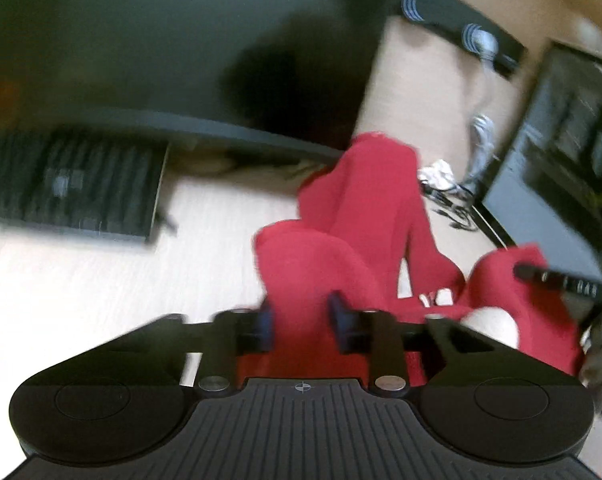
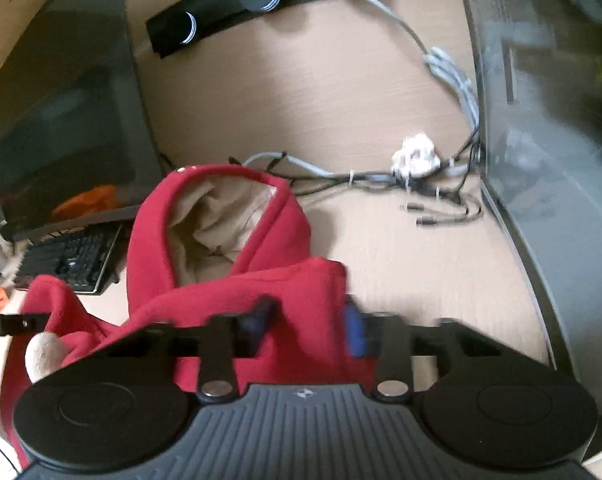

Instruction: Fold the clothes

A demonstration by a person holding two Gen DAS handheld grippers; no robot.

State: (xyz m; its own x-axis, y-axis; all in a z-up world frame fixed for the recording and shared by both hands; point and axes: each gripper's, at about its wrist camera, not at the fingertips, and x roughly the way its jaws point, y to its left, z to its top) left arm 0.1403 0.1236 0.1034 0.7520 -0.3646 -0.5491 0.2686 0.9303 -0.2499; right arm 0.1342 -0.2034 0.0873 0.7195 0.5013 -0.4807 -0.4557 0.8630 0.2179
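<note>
Gripping: my left gripper (image 1: 301,320) is clamped on a bunch of red cloth, the blue pads (image 1: 264,322) pressing in from either side.
Right hand: my right gripper (image 2: 309,326) is likewise closed on a thick fold of the same cloth, with the blue pad (image 2: 355,330) hard against the fabric.
Garment: the red hoodie (image 2: 237,280) lies crumpled on the desk (image 2: 321,92) just ahead of both grippers, part of it drawn up toward them.
Hood: the hood (image 2: 217,216) faces away from me, gaping so its beige lining shows.
Left view: the hoodie rises in soft ridges; the right gripper's finger juts in from the right edge, over the red cloth.
Beyond: a black keyboard (image 1: 73,188) sits to the left, well apart; a tangle of cables (image 2: 433,192) and a crumpled white scrap (image 2: 415,156) lie past the hood; a dark monitor (image 2: 549,160) stands on the right.
Blur: both pictures are smeared, so I cannot tell which seam or hem each gripper holds.
Step, as I judge it: spreading the hoodie flat before any fold.
Doing it well: I would pull the two grips apart evenly until the cloth goes taut, keep it low over the desk, and lay it down clear of the cables.
Risk: bunched layers may slip from the pads, or a sleeve may stay trapped underneath.
</note>
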